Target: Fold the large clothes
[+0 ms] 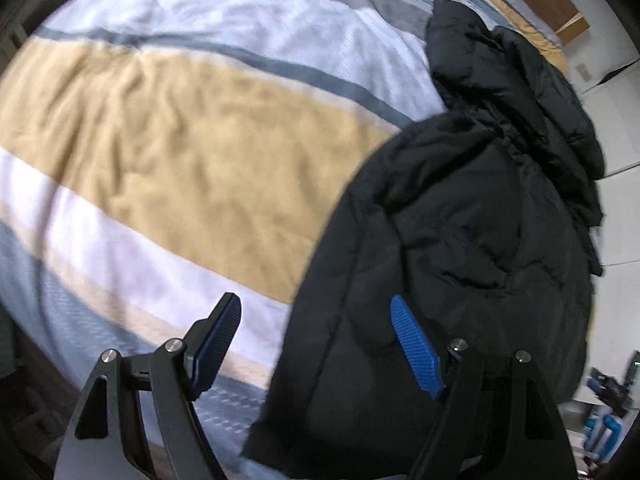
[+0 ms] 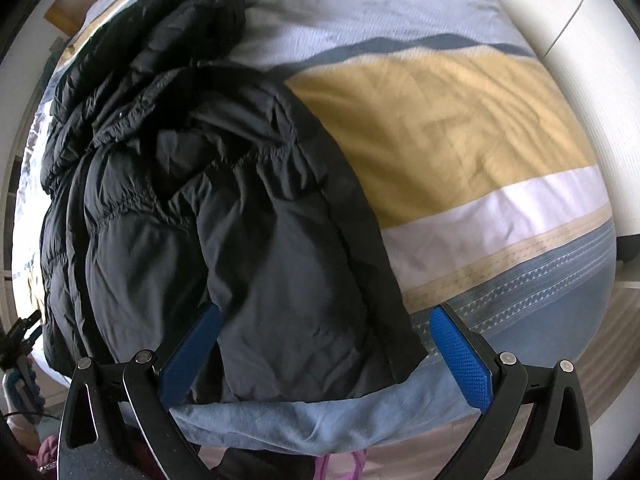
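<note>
Right wrist view: the black quilted puffer jacket (image 2: 224, 216) lies bunched on the striped yellow, white and blue-grey bedspread (image 2: 460, 128), its hem at the bed's near edge. Both the right gripper (image 2: 324, 344) and left gripper (image 1: 316, 340) are spread wide, holding nothing. The slippery padded shell could slide off that edge toward the wood-look floor (image 2: 624, 340) if pulled unevenly.

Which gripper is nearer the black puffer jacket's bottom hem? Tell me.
Right. The right gripper hangs open straddling the black puffer jacket at its bottom hem. The left gripper, also open, sits at the jacket's side edge, partly over the striped duvet.
</note>
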Tool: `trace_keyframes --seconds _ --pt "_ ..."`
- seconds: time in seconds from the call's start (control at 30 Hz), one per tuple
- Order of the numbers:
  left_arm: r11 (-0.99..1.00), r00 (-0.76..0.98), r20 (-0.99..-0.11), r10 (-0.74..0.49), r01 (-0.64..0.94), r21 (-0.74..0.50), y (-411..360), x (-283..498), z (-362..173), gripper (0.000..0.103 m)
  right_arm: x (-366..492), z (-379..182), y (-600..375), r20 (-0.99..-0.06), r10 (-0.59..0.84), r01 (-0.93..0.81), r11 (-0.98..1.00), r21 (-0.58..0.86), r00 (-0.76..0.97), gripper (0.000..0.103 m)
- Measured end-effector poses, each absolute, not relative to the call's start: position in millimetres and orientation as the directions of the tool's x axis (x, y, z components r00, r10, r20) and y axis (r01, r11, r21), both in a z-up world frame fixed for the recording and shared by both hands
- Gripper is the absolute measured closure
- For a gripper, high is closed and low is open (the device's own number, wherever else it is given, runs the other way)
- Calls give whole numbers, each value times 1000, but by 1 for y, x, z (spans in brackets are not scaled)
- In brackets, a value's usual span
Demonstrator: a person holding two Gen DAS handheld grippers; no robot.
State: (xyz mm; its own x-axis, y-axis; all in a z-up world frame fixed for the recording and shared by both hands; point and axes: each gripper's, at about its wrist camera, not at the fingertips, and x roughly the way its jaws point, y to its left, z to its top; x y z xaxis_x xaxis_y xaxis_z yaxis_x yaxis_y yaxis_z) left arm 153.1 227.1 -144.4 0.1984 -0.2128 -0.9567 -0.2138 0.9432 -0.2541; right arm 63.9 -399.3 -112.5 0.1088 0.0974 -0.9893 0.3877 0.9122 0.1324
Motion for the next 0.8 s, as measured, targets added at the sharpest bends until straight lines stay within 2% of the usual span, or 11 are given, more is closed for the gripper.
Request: trace_keyframes --seconds 0.1,0.3,0.67,0.73,0.8 --pt "923 156 -938 -309 -188 -335 223 152 -162 27 63 -119 -402 -990 115 385 912 139 85 1" --pt "896 63 -918 -391 -201 -395 212 136 -194 26 62 -151 -415 -985 168 391 905 170 39 1" --pt "908 12 -944 -331 -268 -322 194 118 -201 26 63 -206 -415 -963 271 407 879 249 3 1" --pt "905 1 -944 -329 -286 -316 191 117 -202 26 63 -210 -413 -953 302 411 871 270 -12 7" --pt "906 -7 -945 -327 -286 -312 188 117 -201 27 65 -211 -412 -944 330 416 861 293 -18 24"
